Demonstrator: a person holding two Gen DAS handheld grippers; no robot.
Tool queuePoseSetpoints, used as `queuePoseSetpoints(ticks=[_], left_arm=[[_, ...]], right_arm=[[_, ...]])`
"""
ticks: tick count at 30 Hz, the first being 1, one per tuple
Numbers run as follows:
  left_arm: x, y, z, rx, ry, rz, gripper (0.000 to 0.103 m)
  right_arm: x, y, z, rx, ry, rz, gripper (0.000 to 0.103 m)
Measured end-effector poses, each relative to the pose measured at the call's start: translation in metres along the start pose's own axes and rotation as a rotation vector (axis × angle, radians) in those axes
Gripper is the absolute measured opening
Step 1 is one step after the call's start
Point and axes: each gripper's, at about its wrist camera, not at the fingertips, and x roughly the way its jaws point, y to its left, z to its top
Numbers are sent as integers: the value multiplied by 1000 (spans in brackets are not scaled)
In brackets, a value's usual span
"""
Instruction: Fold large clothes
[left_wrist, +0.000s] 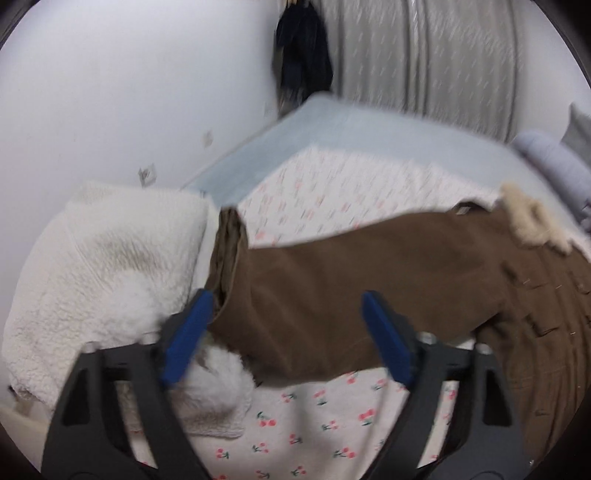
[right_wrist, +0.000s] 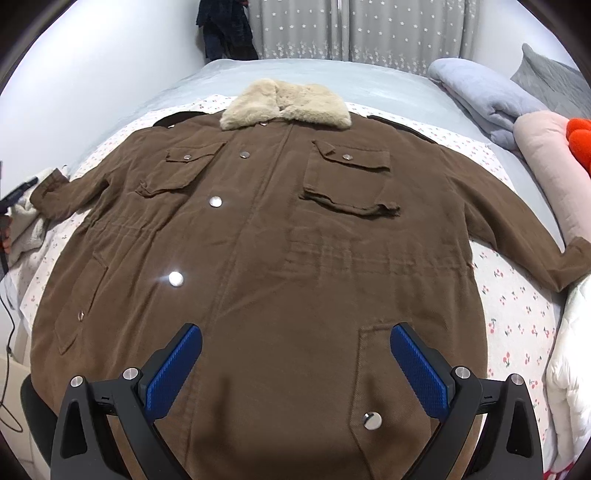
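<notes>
Where fleece bunches, the corduroy coat (right_wrist: 266, 236) lies flat, fur-collared.

Home bedroom: bed (right_wrist: 369, 79), curtains (right_wrist: 369, 29).

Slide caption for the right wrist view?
Right gripper, jaws open, above the hem of a brown coat spread front-up on a cherry-print sheet.

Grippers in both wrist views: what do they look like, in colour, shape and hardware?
Both match. The left gripper and the right gripper each have two matte black angular fingers with triangular cut-outs, tipped by flat blue pads. In the right view the pads show a fine ridged texture, and round silver bolt heads sit at the finger pivots. No markings or sleeves show.
</notes>
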Motion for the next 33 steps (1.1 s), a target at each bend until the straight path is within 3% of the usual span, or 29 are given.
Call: queuePoseSetpoints(ticks=[2, 3, 4, 6, 8, 11, 13, 16, 19, 20, 24, 27, 28, 31, 33], left_arm=[[14, -1, 3, -17, 71, 53, 61], [20, 0, 5, -34, 98, 79, 44], [25, 3, 8, -63, 122, 110, 5], [24, 17, 13, -142, 133, 118, 5], [7, 23, 26, -177, 35, 137, 5], [-22, 21, 48, -172, -84, 139, 4], [-42, 18, 67, -158, -155, 133, 4], [-62, 13, 88, -140, -250, 124, 4], [-84, 12, 100, -125, -366, 90, 4], [-88, 12, 104, -124, -387, 78, 4], [-109, 6, 114, -121, -501, -35, 4], [-120, -10, 122, -108, -563, -168, 4], [-121, -19, 126, -94, -568, -213, 0], [-129, -56, 136, -25, -615, -327, 0], [-132, -85, 143, 34, -618, -384, 0]], right_arm=[[0, 8, 7, -17, -11, 12, 103], [1, 12, 10, -25, -17, 18, 103], [1, 16, 14, -32, -23, 27, 103], [4, 25, 25, -38, -39, 56, 103], [10, 34, 38, -34, -52, 114, 103], [22, 53, 66, -23, -96, 270, 101], [37, 78, 96, -47, -115, 345, 80], [68, 115, 135, -59, -104, 394, 59], [115, 154, 173, -27, -68, 454, 40], [133, 167, 184, -8, -47, 480, 38], [198, 217, 210, 89, 43, 587, 24], [244, 268, 211, 136, 157, 656, 14], [251, 280, 210, 128, 162, 646, 14], [277, 317, 204, 108, 259, 739, 14], [269, 322, 206, 96, 227, 736, 14]])
